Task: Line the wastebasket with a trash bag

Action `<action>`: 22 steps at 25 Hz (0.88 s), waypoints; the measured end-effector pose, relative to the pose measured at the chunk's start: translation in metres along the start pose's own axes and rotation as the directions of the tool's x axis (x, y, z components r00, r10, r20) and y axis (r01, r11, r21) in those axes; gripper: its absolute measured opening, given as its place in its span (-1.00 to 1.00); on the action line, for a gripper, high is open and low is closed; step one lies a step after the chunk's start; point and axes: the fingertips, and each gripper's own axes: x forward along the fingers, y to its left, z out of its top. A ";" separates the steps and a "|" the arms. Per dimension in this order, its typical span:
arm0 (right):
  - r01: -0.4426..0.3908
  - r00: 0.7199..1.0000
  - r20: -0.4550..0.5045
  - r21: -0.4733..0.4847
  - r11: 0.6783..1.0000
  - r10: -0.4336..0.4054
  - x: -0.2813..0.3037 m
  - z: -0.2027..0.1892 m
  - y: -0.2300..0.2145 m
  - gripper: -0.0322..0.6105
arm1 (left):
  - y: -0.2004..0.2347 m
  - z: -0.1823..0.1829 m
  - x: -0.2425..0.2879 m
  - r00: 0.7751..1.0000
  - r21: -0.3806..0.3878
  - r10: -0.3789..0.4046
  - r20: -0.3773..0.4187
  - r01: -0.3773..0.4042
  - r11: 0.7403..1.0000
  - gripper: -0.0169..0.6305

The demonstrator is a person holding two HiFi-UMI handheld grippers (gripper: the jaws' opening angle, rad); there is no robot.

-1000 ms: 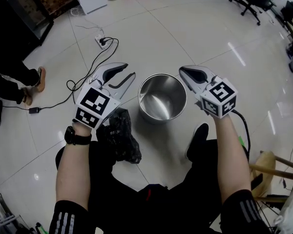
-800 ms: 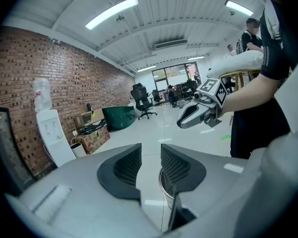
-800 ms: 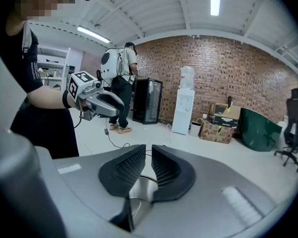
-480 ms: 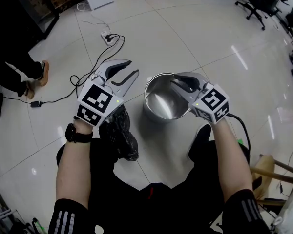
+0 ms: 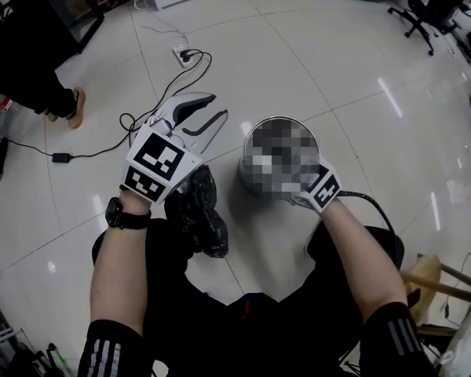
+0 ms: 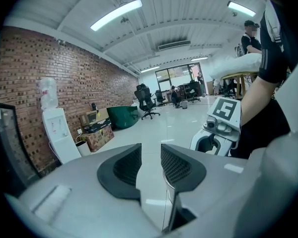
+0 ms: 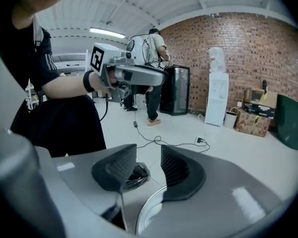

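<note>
left gripper point(image 5: 208, 113) held above tile floor point(image 5: 361, 61), jaws slightly apart, empty. right gripper point(image 7: 149, 168) over steel wastebasket point(image 7: 148, 209) rim, jaws just been opening, pinching nothing. black trash bag point(image 5: 198, 210) crumpled just beside wastebasket (not yet inside).

Silver wastebasket point(image 5: 250, 171), black trash bag point(image 5: 200, 210)

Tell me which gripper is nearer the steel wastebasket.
Right. The right gripper is at the rim of the wastebasket, jaws just opening, nothing between them. The left gripper stands apart beside it, over the black trash bag.
</note>
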 end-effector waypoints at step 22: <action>-0.095 0.926 -0.343 0.197 0.976 0.159 0.191 -0.154 0.128 -0.11 | 0.029 -0.012 -0.040 0.999 -0.051 0.032 0.035 -0.030 0.998 -0.59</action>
